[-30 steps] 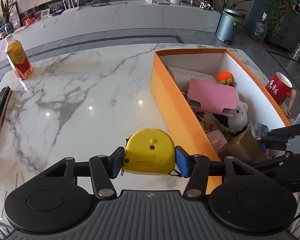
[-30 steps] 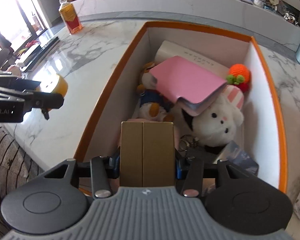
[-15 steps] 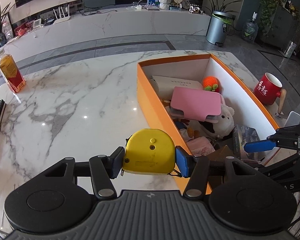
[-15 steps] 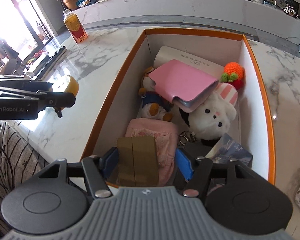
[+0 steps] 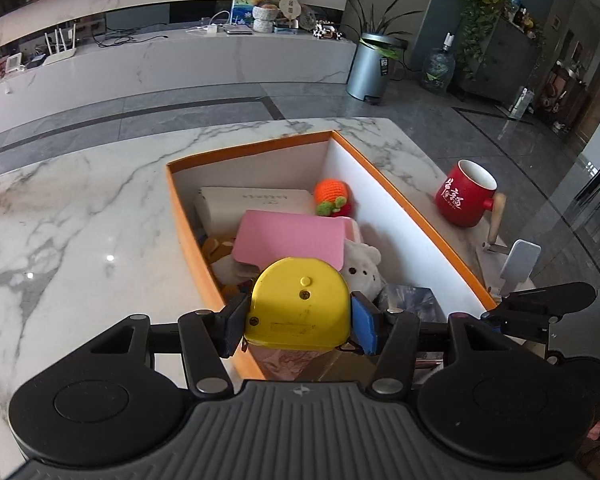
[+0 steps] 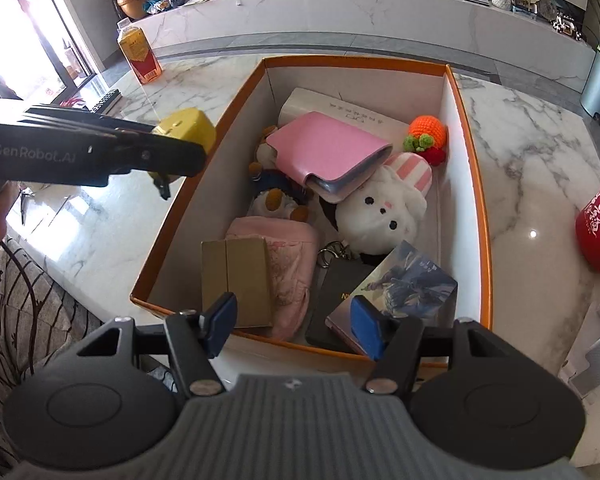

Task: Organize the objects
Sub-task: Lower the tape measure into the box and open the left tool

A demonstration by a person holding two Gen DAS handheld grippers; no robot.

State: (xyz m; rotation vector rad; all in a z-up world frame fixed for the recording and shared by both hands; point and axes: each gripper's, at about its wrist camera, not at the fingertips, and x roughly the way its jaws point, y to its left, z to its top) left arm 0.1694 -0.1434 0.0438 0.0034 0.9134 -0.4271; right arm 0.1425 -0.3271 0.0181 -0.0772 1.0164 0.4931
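The marble table (image 6: 532, 128) is seen bearing the orange box (image 6: 485, 216), whose white inside is crowded: a white booklet at the far wall, a pink wallet (image 6: 324, 148), a crocheted orange toy (image 6: 427, 130) at the far right, a white plush rabbit (image 6: 384, 208), a penguin plush, a pink pouch, a dark card holder and a picture card box.

A change is marked against the second before: the brown cardboard box (image 6: 236, 280), then clamped in the right gripper (image 6: 294, 322), is now found lying at the near left of the orange box, partly on the pink pouch. The right gripper's jaws are spread and empty above the near rim, so that item is judged as stowed.

The yellow tape measure (image 5: 298, 304) is pinched between the pads of the left gripper (image 5: 298, 318); it has been carried from over the table to above the box's near left wall. Its placing is judged the next step.

On the table outside, a red mug (image 5: 464, 194) is seen to the right and a juice bottle (image 6: 138, 50) at the far left. Beyond, a long marble counter, a steel bin and potted plants are visible.
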